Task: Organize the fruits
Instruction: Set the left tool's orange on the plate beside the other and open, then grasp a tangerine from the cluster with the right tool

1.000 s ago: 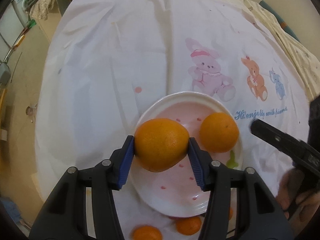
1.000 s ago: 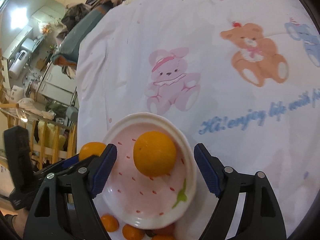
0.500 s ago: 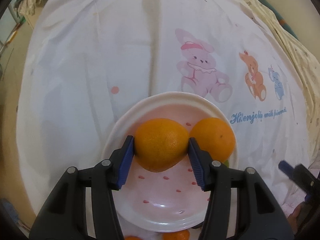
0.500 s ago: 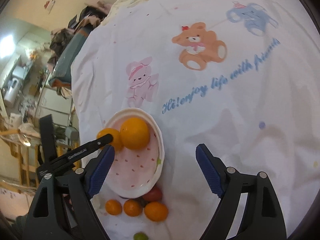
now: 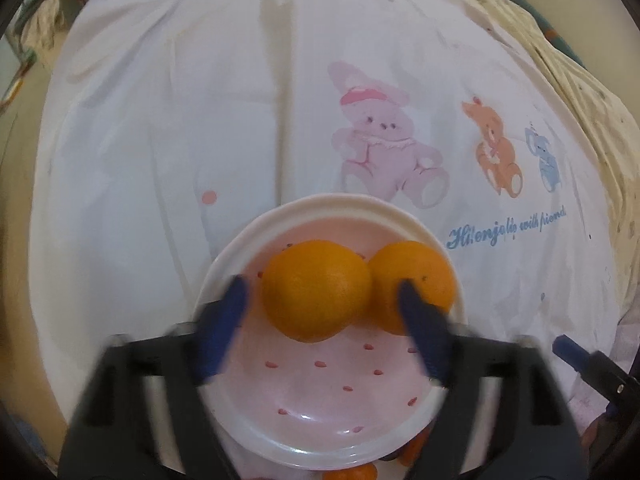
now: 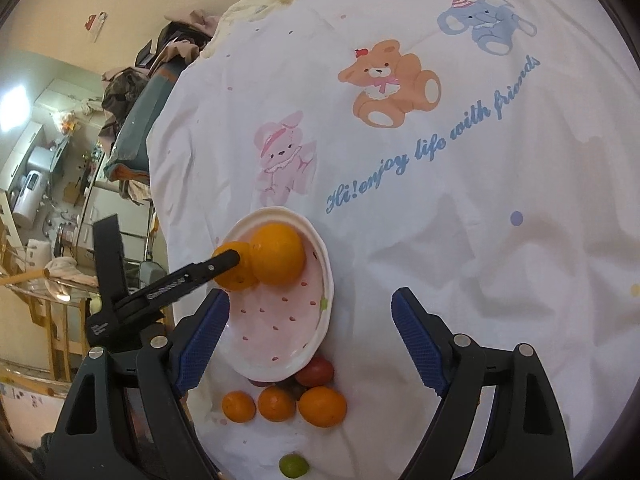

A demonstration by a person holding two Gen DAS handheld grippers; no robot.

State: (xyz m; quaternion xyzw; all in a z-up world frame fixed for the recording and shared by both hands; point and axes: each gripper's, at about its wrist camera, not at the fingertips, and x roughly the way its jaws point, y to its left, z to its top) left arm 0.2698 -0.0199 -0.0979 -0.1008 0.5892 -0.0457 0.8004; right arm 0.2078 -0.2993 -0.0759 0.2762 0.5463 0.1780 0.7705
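On the bed's printed sheet (image 6: pixel 460 208) sits the pink plate (image 5: pixel 320 408) with two oranges (image 5: pixel 316 290) touching; loose fruits (image 6: pixel 322 406) lie just below its rim, nearest the right tool (image 6: pixel 310 344), gaping and empty. Left tool (image 5: pixel 322 328): jaws just spread wide, clear of the released orange

Two oranges (image 5: pixel 316 290) are sitting side by side, touching, in the upper part of the plate (image 6: pixel 316 332), which is lying on the bed sheet (image 6: pixel 460 220). More fruits (image 6: pixel 320 406) are lying just below the plate, toward the lower frame edge.
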